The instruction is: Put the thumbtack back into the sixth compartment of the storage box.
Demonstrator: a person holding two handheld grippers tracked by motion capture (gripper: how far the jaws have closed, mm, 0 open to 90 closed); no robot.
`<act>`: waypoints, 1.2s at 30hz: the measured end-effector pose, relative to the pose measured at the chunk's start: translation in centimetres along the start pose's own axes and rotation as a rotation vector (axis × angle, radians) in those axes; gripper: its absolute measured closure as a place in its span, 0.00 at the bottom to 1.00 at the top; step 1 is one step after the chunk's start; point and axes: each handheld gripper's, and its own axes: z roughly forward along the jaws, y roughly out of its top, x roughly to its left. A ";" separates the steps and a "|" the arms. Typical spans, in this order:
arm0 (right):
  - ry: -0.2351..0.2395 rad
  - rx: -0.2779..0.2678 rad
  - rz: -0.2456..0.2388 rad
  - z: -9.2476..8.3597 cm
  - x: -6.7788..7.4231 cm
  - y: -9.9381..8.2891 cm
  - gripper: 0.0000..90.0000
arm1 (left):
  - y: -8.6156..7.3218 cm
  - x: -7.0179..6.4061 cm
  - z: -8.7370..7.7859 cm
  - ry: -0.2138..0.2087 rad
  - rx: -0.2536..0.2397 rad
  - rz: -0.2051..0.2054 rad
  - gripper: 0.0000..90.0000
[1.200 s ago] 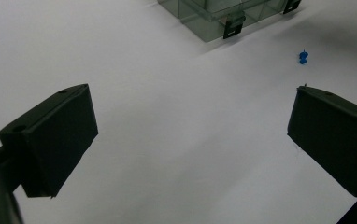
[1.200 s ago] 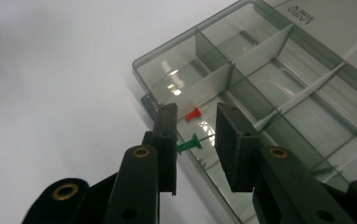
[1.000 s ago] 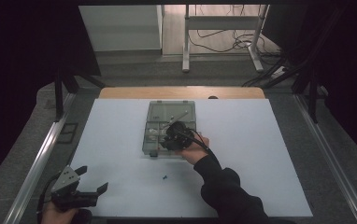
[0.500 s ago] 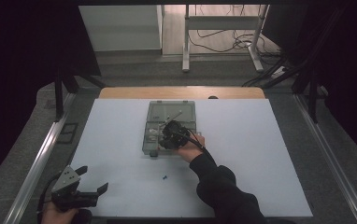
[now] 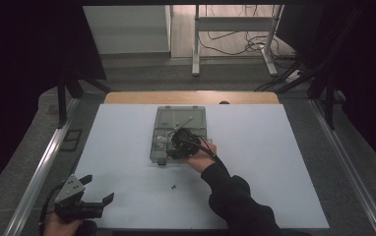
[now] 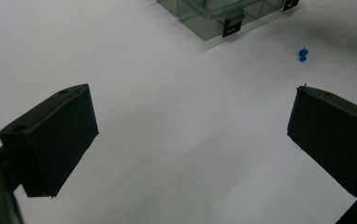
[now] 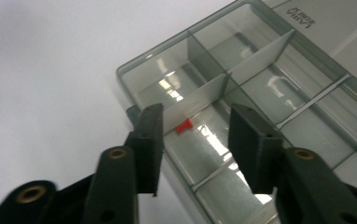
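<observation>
**Red pin dropped in the box, blue one still waiting on the mat**

Nearest me, well short of the compartment box (image 5: 178, 133) and off toward its left, the left gripper (image 5: 99, 189) hovers low over the white mat (image 5: 274, 162) with its jaws spread wide and nothing between them. Between it and the box, just in front of the box's front edge, a blue push pin (image 5: 174, 187) lies alone on the mat; the left gripper view shows it ahead of the jaws, beside the box's black latch (image 6: 232, 25).

At the box itself, the right gripper (image 7: 193, 140) hangs over the front compartments. Its jaws have just been opening and stand partly apart, holding nothing. A red push pin (image 7: 184, 125) lies on the floor of a compartment near the box's front corner, apart from both pads. The clear lid (image 5: 180, 117) lies flat open behind the compartments.

To my eye the placing step for the red pin is done. Next, one gripper should come to the blue pin in front of the box, narrow its jaws on that small head, and carry it in
</observation>
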 end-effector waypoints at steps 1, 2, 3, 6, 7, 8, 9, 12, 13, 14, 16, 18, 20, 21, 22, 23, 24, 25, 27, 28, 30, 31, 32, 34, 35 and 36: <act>0.006 0.002 -0.002 -0.1 0.1 0.0 0.58 | 0.0 0.0 0.0 0.000 0.000 0.000 0.02; 0.003 0.003 -0.009 -0.3 0.2 -0.1 0.55 | 0.0 0.0 0.0 0.000 0.000 0.000 0.02; 0.000 0.002 -0.015 -0.4 0.3 -0.1 0.52 | 0.0 0.0 0.0 0.000 0.001 0.001 0.02; 0.005 0.002 -0.015 -0.8 0.5 -0.2 0.48 | 0.0 0.0 0.0 0.001 0.001 0.002 0.02; 0.009 0.000 -0.014 -0.9 0.5 -0.3 0.46 | 0.0 0.0 0.0 0.001 0.002 0.002 0.02; 0.015 -0.002 -0.015 -1.0 0.6 -0.4 0.44 | 0.0 0.0 0.0 0.002 0.003 0.002 0.02; 0.020 -0.002 -0.013 -1.2 0.6 -0.5 0.41 | 0.0 0.0 0.0 0.002 0.003 0.002 0.02; 0.023 -0.005 -0.018 -1.4 0.8 -0.8 0.37 | 0.0 0.0 0.0 0.003 0.004 0.003 0.02; 0.024 0.001 -0.018 -1.5 0.9 -1.0 0.35 | 0.0 0.0 0.0 0.003 0.004 0.003 0.02; 0.023 0.001 -0.017 -1.6 1.0 -1.0 0.33 | 0.0 -0.1 0.0 0.003 0.004 0.002 0.02; 0.023 -0.001 -0.018 -1.8 1.1 -1.3 0.30 | 0.0 -0.1 0.0 0.003 0.005 0.002 0.02; 0.023 -0.003 -0.018 -2.0 1.3 -1.5 0.27 | 0.0 -0.1 0.0 0.003 0.005 0.003 0.02; 0.024 -0.008 -0.017 -2.2 1.5 -1.7 0.24 | 0.0 -0.1 0.0 0.004 0.006 0.002 0.03; 0.022 -0.009 -0.018 -2.4 1.6 -1.9 0.22 | 0.0 -0.1 0.1 0.004 0.006 0.002 0.03; 0.019 -0.013 -0.017 -2.4 1.7 -2.0 0.20 | 0.0 -0.1 0.1 0.004 0.006 0.002 0.03; 0.019 -0.017 -0.015 -2.6 1.8 -2.1 0.18 | 0.0 -0.1 0.1 0.004 0.006 0.002 0.03; 0.018 -0.020 -0.013 -2.6 1.9 -2.2 0.16 | 0.0 -0.1 0.1 0.004 0.006 0.002 0.03; 0.016 -0.021 -0.014 -2.7 2.0 -2.3 0.14 | 0.0 -0.1 0.1 0.004 0.006 0.003 0.03; 0.010 -0.016 -0.013 -2.8 2.3 -2.6 0.10 | 0.1 -0.1 0.1 0.004 0.007 0.004 0.03; 0.011 -0.011 -0.012 -2.8 2.4 -2.6 0.09 | 0.1 -0.1 0.1 0.004 0.007 0.004 0.03; 0.017 0.011 -0.002 -2.7 2.6 -2.8 0.06 | 0.1 -0.1 0.0 0.003 0.008 0.007 0.03; 0.019 0.024 0.006 -2.7 2.7 -2.9 0.05 | 0.0 -0.1 0.0 0.004 0.008 0.008 0.03; 0.018 0.030 0.008 -2.6 2.8 -3.0 0.05 | 0.1 -0.1 0.0 0.003 0.009 0.007 0.03; -0.003 0.054 0.026 -2.5 3.0 -3.2 0.04 | 0.1 -0.1 0.0 0.003 0.008 0.008 0.03; -0.008 0.060 0.026 -2.5 3.1 -3.3 0.04 | 0.1 -0.1 0.0 0.003 0.009 0.008 0.03; -0.007 0.063 0.025 -2.4 3.2 -3.4 0.04 | 0.0 -0.1 0.0 0.004 0.009 0.010 0.03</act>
